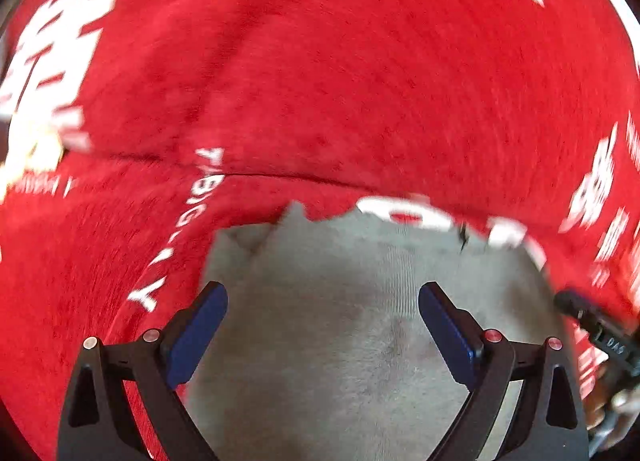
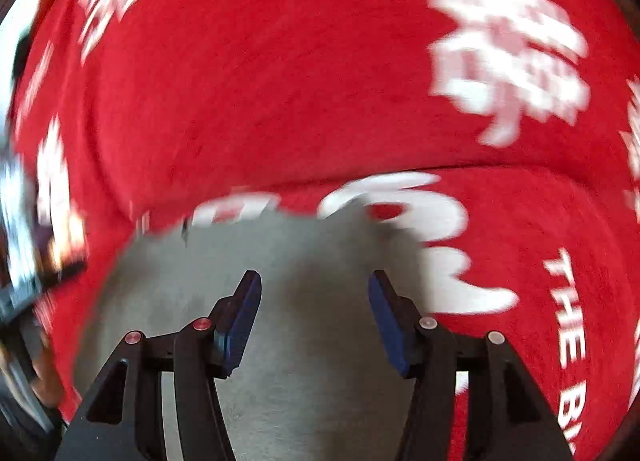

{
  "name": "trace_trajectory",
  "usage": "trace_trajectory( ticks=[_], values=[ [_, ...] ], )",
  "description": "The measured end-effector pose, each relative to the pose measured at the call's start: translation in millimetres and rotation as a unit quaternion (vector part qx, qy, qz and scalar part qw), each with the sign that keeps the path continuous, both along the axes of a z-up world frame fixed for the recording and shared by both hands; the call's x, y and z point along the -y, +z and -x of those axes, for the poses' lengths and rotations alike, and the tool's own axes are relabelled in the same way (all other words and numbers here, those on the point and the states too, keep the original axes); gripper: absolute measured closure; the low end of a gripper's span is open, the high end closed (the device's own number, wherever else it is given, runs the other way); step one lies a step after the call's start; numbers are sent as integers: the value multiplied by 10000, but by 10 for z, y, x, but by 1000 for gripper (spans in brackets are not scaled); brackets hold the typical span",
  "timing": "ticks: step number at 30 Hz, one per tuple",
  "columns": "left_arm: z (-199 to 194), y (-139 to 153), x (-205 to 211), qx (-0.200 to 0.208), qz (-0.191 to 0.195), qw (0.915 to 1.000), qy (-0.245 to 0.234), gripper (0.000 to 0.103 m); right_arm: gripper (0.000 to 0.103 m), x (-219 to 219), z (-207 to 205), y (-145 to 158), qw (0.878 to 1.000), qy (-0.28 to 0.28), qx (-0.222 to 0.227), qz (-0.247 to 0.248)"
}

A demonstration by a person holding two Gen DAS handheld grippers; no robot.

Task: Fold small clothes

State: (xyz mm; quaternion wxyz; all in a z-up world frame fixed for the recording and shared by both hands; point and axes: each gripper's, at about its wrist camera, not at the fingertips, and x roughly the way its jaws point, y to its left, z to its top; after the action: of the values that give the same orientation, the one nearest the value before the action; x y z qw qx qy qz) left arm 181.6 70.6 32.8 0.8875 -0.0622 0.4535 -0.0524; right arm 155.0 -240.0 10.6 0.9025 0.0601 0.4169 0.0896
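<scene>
Both grippers held over the grey garment (image 1: 340,341).
Left gripper (image 1: 323,301) and right gripper (image 2: 315,293) jaws spread, nothing clamped; red cloth (image 1: 320,81) beneath, apparently printed.

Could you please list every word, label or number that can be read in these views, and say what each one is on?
"THE B…": white print on the red cloth, cut off at the picture's edge.
"DAS": small white lettering on a black part at the right edge of the left wrist view.
Large white characters on the red cloth: too blurred to read.
White lettering ending in "Y" on the cloth: only partly legible.
</scene>
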Motion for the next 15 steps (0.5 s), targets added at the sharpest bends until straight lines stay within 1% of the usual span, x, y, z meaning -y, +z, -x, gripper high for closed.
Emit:
trace_trajectory(
  ticks=[1,3,5,7,8,9,11,12,14,15],
  values=[
    [-62,-93,108,-91,-216,9997,-82,6,43,-145,-43,-42,9993,141,21,345],
    [-143,-239,124,-283,-369,9989,-65,6,43,-294,-154,-144,9963,204,-78,828],
    [-232,-415,24,-564,-403,9975,143,6,43,-292,-271,-241,9948,147,-224,980],
    [-269,-540,-94,-752,-298,9964,273,6,43,-163,-350,-346,9942,-64,-422,985],
    [-259,-548,-155,-706,-258,9966,333,6,43,-69,-359,-386,9947,-132,-502,887],
    [-259,-551,-199,-706,-206,9966,382,6,44,7,-364,-430,9960,-152,-541,689],
    [-272,-606,-322,-844,81,9954,437,6,44,118,-352,-448,9980,-197,-465,378],
    [-264,-607,-375,-787,171,9957,468,6,44,141,-349,-448,9982,-219,-452,319],
    [-247,-564,-427,-802,263,9953,468,6,44,106,-347,-455,9979,-233,-457,404],
    [-214,-524,-459,-788,215,9952,532,6,43,85,-349,-435,9975,-250,-457,481]
  ],
)
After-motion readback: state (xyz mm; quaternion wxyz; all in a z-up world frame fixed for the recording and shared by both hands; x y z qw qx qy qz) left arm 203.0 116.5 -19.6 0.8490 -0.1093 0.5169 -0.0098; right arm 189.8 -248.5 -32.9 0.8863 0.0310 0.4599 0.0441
